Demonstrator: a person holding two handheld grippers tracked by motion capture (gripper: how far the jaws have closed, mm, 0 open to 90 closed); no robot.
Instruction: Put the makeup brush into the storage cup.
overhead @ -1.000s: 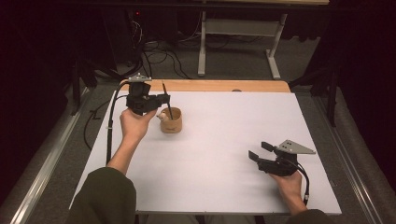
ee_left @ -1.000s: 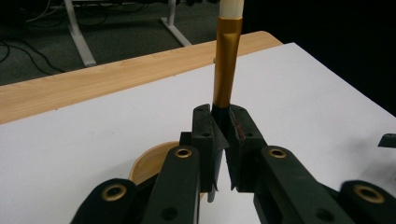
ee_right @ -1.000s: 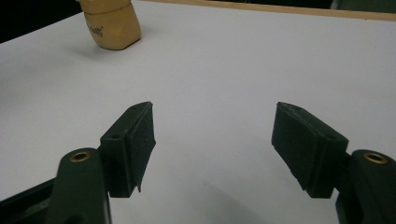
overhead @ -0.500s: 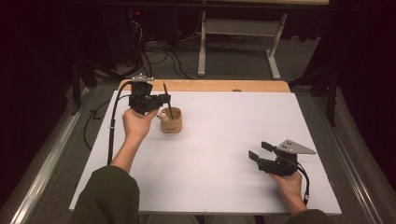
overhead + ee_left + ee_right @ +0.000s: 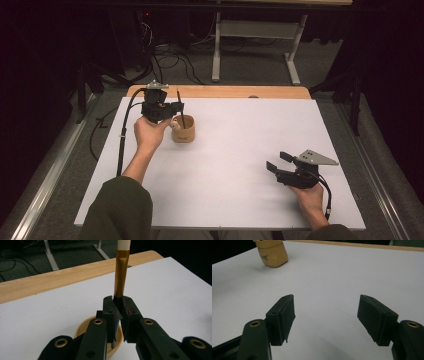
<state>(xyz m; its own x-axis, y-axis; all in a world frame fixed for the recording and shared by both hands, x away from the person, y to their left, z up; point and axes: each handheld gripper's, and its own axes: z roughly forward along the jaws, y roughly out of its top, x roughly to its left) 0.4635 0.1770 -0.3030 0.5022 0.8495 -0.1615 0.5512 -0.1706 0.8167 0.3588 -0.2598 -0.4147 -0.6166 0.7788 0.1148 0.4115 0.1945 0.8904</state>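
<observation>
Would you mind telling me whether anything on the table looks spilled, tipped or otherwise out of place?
Nothing stands out. The small wooden cup stands upright on the white table, the left claw holds a pen straight above it, and the right claw rests open nearby.

Desk (image 5: 235, 165) top is plain white, with a light wood strip (image 5: 220, 92) along the far edge. Cup (image 5: 183, 131) is tan/beige with small dark print on its side; the pen (image 5: 121, 272) is black low down, then gold, then white at the top. Both tongs, left (image 5: 119, 315) and right (image 5: 325, 315), are matte black with brass-coloured screw rings; sleeve (image 5: 117, 212) is olive green.
</observation>
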